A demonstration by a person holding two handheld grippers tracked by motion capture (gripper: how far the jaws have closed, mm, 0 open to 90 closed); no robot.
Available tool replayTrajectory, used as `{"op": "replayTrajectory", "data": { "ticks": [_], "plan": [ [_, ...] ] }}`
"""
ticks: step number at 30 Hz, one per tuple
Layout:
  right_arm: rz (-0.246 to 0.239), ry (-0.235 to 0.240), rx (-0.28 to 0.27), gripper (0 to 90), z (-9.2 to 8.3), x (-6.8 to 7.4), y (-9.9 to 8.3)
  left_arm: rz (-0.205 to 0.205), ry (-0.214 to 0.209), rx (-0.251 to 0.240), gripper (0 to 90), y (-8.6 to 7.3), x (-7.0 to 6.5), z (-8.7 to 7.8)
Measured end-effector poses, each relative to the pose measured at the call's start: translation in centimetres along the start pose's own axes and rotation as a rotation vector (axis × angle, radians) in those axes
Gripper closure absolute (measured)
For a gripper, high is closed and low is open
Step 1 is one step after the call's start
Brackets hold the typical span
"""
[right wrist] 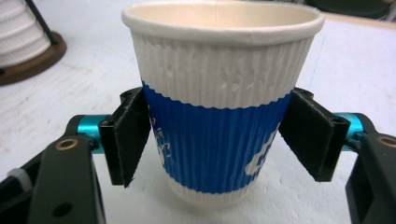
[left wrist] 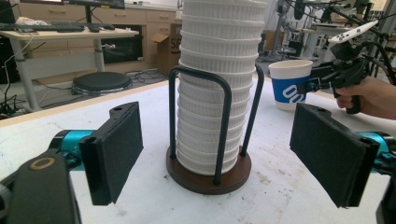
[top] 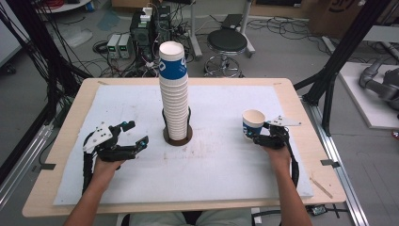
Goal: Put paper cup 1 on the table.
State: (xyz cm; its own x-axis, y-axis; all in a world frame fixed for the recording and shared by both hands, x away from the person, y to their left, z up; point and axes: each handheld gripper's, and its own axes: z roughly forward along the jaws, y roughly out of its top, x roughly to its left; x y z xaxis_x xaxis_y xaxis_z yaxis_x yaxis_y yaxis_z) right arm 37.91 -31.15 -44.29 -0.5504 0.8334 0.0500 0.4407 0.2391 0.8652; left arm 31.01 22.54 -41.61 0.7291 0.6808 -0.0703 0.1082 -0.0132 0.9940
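Observation:
A tall stack of ribbed white paper cups (top: 174,89) stands in a black wire holder on a round brown base (top: 178,137) at mid-table. A single cup (top: 253,123), white with a blue band, stands upright on the mat at the right. My right gripper (top: 256,137) has a jaw on each side of the cup (right wrist: 219,116); the black pads (right wrist: 128,135) sit beside its blue band without squeezing it. My left gripper (top: 136,133) hovers left of the holder, wide open and empty. In the left gripper view the stack (left wrist: 219,70) stands beyond its jaws.
A white mat (top: 226,165) covers the wooden table (top: 306,141). Behind the table are a round black stool (top: 227,42), electronics boxes (top: 120,44) and cables on the floor. A black frame post (top: 339,56) rises at the right.

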Motion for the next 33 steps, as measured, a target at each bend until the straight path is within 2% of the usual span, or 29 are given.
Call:
{"op": "replayTrajectory", "data": {
  "ticks": [6, 9, 21, 24, 30, 32, 33],
  "plan": [
    [-0.021, 0.006, 0.025, 24.7, 0.1, 0.3, 0.0, -0.001, -0.001, 0.002, 17.1, 0.0, 0.0, 0.0],
    [-0.016, 0.000, 0.045, 22.1, 0.3, 0.4, -0.1, -0.002, -0.002, 0.002, 17.1, 0.0, 0.0, 0.0],
    [0.015, 0.014, 0.057, 20.3, 0.0, 0.2, -0.1, -0.001, -0.002, 0.002, 17.2, 0.0, 0.1, -0.1],
    [0.026, 0.026, 0.079, 19.7, -0.1, 0.1, -0.2, -0.004, -0.003, 0.004, 17.1, 0.0, 0.0, 0.0],
    [0.027, 0.046, 0.081, 19.4, -1.1, -0.1, -0.5, -0.005, -0.006, 0.005, 17.1, 0.0, 0.0, 0.0],
    [0.022, 0.047, 0.086, 19.5, -1.7, -0.1, -0.7, -0.006, -0.004, 0.004, 17.0, 0.0, 0.0, 0.0],
    [0.035, 0.047, 0.091, 19.5, -2.3, -0.1, -0.9, -0.012, -0.001, 0.002, 16.7, 0.0, 0.0, 0.0]
  ]
}}
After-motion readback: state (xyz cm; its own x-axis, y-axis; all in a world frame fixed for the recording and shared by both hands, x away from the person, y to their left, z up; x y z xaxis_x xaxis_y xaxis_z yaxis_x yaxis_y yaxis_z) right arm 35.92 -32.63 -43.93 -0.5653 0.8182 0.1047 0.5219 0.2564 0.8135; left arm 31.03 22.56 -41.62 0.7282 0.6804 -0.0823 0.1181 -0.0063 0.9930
